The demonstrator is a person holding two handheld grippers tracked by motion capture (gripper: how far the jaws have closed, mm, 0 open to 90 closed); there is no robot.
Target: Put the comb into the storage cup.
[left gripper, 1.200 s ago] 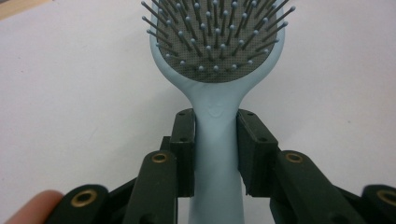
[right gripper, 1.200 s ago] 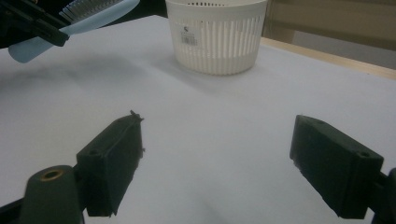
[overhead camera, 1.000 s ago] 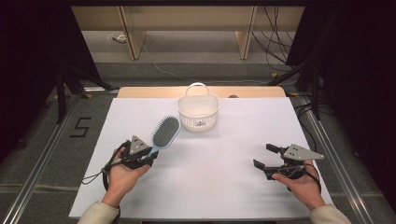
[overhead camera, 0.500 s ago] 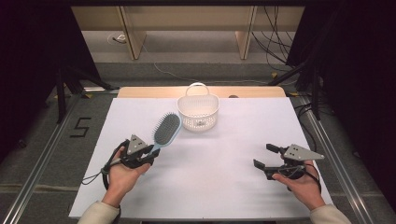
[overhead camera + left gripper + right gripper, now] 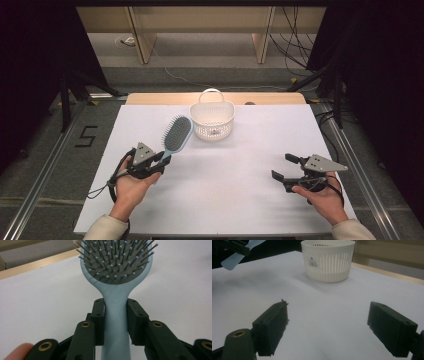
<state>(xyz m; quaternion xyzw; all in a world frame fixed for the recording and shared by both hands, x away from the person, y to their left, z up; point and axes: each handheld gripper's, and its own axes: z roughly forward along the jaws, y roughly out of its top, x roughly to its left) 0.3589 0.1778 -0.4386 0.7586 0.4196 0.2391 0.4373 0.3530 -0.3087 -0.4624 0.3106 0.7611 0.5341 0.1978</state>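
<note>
My left claw clamps the handle of the pale blue hairbrush, bristles up, its head now lifted a little nearer the white basket at the far middle of the counter than a second ago. My right claw rests wide open and empty on the near right, unmoved. By my reading the carry toward the basket has only just begun.

The high view looks forward and down on the white surface; both gripper views sit low and close above it.
</note>
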